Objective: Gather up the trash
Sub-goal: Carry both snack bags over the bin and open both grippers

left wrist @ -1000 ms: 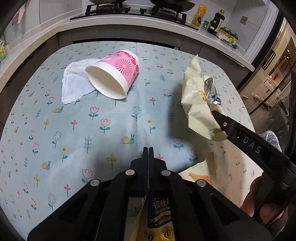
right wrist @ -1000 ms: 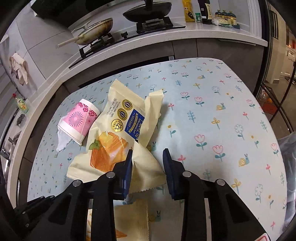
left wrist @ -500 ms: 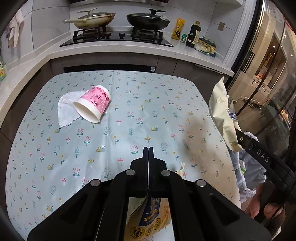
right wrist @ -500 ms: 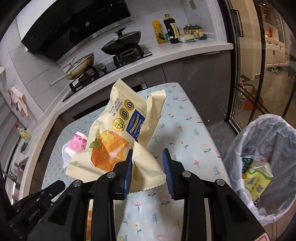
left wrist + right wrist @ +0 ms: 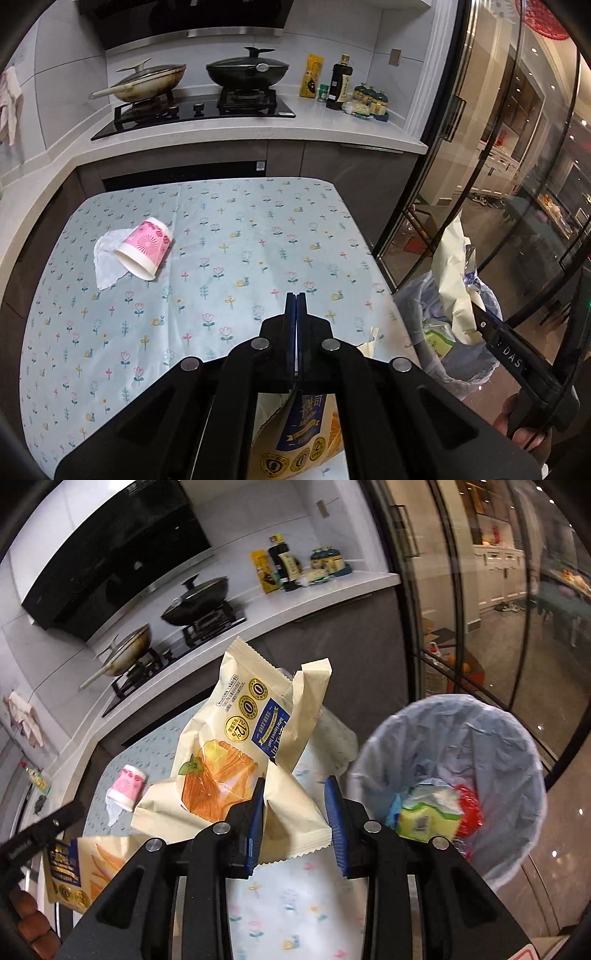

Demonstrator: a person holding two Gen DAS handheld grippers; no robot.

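Observation:
My right gripper (image 5: 295, 794) holds a cream snack wrapper (image 5: 236, 746) in the air beside the lined trash bin (image 5: 517, 760); the jaws stand apart with the wrapper between them. The same wrapper (image 5: 450, 284) shows over the bin (image 5: 443, 354) in the left wrist view. My left gripper (image 5: 296, 306) is shut on another cream snack wrapper (image 5: 295, 435), which hangs below the fingers and also shows in the right wrist view (image 5: 81, 871). A pink paper cup (image 5: 144, 251) lies on its side on a white tissue (image 5: 107, 262) on the table's left.
The table (image 5: 240, 229) has a floral cloth. The bin holds a green packet (image 5: 424, 812) and red trash. A counter with a stove and pans (image 5: 195, 92) stands behind. Glass doors (image 5: 498, 166) are at the right.
Both grippers have lifted and pulled back from the table with their wrappers. The right gripper has swung right, and the bin has come into full view under its wrapper.

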